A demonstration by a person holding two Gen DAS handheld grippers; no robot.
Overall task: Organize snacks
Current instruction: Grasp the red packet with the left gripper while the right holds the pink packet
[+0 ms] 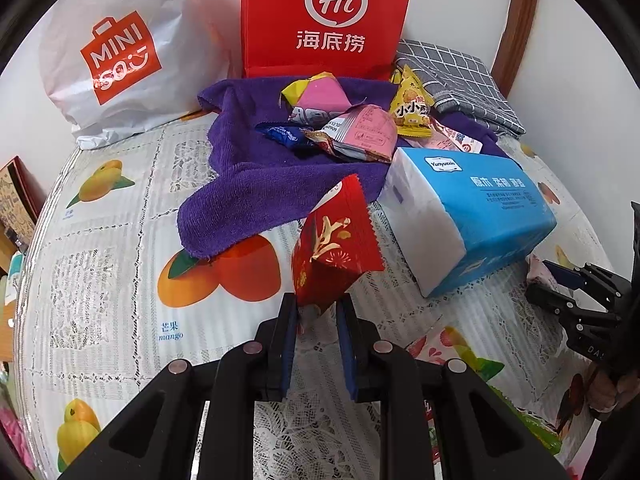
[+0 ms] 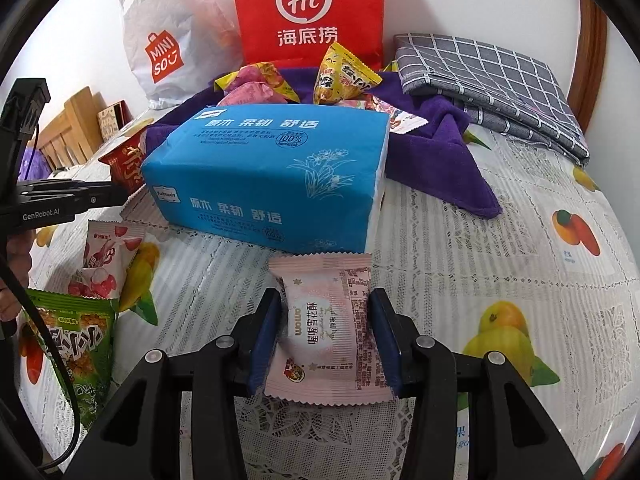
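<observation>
My left gripper [image 1: 317, 302] is shut on the lower corner of a red snack packet with gold print [image 1: 336, 248], which it holds upright above the tablecloth. That packet [image 2: 126, 162] also shows in the right wrist view, left of the tissue pack. My right gripper [image 2: 325, 298] has a pink snack packet [image 2: 320, 320] between its blue pads [image 2: 264, 332], which touch both its sides. A pile of snack packets [image 1: 352, 128] lies on a purple towel [image 1: 248, 188] in front of a red paper bag [image 1: 324, 16].
A blue tissue pack [image 2: 264, 176] lies in the middle of the fruit-print tablecloth [image 1: 120, 264]. A white plastic bag [image 1: 116, 52] stands at the back left, folded grey checked cloth [image 2: 492, 84] at the back right. A lychee packet [image 2: 106, 260] and a green packet [image 2: 76, 344] lie at the left.
</observation>
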